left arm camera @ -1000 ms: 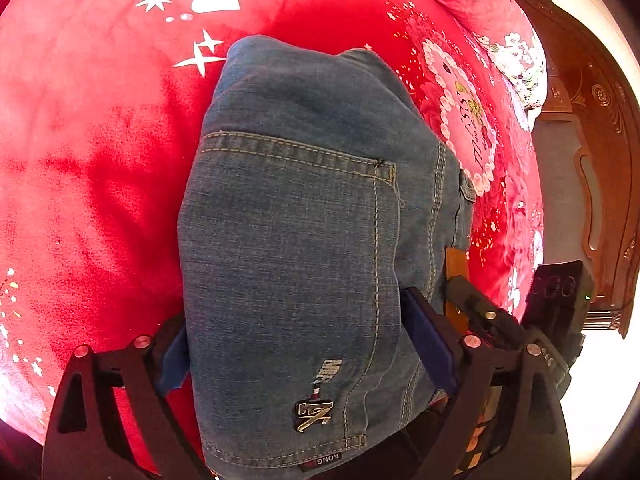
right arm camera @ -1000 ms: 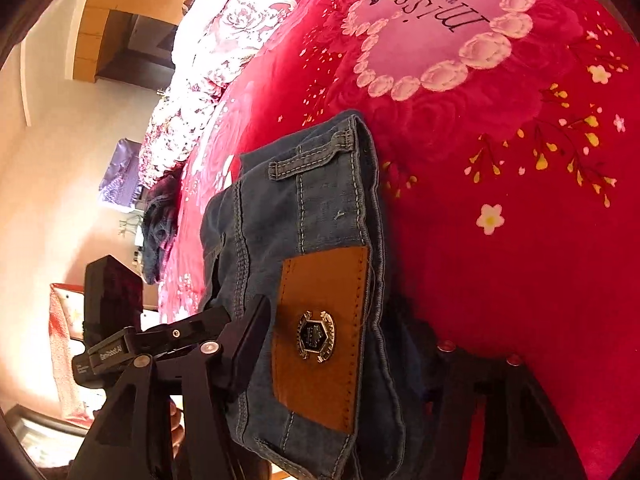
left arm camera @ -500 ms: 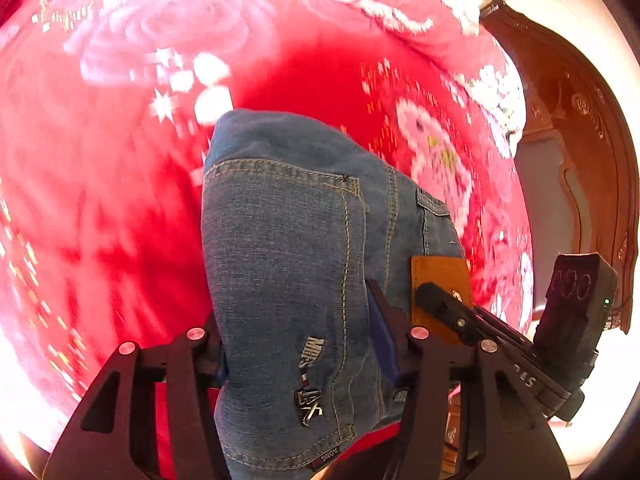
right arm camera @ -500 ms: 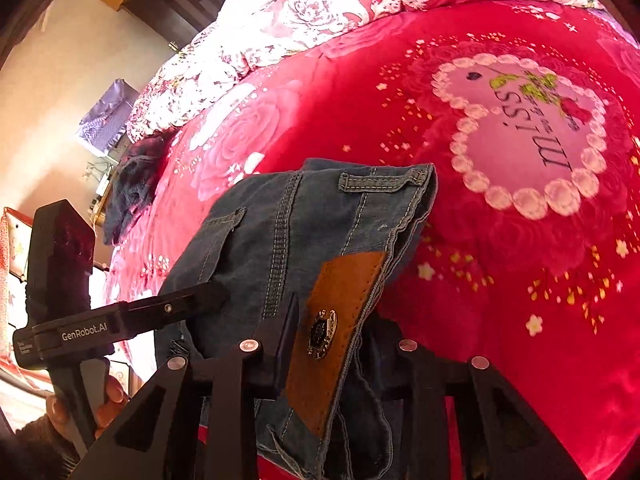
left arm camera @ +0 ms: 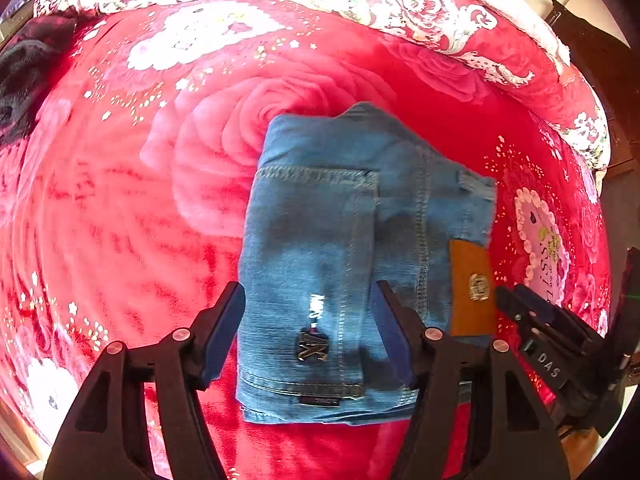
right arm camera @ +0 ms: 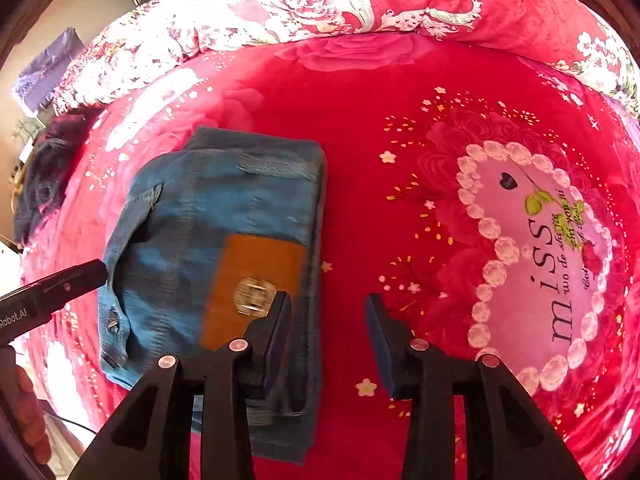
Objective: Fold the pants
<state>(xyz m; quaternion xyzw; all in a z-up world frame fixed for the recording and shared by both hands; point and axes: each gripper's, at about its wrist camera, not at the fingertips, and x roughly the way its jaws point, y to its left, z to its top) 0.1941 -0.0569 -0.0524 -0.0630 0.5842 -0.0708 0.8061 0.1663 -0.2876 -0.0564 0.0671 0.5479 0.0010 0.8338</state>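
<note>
The folded blue jeans [left arm camera: 320,208] lie flat on the red blanket [left arm camera: 120,220], back pocket and brown leather patch [left arm camera: 470,284] facing up. My left gripper [left arm camera: 308,296] hovers above their near end. Its jaws are opening, and the pads stand clear of the denim that shows between them. In the right wrist view the jeans [right arm camera: 224,208] sit left of centre. My right gripper [right arm camera: 329,304] is over their right edge beside the leather patch [right arm camera: 256,276]. Its jaws are opening too, with only blanket [right arm camera: 400,160] between them.
A dark garment [left arm camera: 20,80] lies at the blanket's far left. A floral quilt roll [right arm camera: 320,0] runs along the back. A pink heart print [right arm camera: 540,240] marks the blanket on the right. Dark wooden furniture [left arm camera: 592,48] stands beyond the bed. A hand [right arm camera: 28,412] holds the left gripper's handle.
Both grippers had the folded jeans clamped between their pads. They have let go and drawn up and back, and the jeans now rest on the blanket.
</note>
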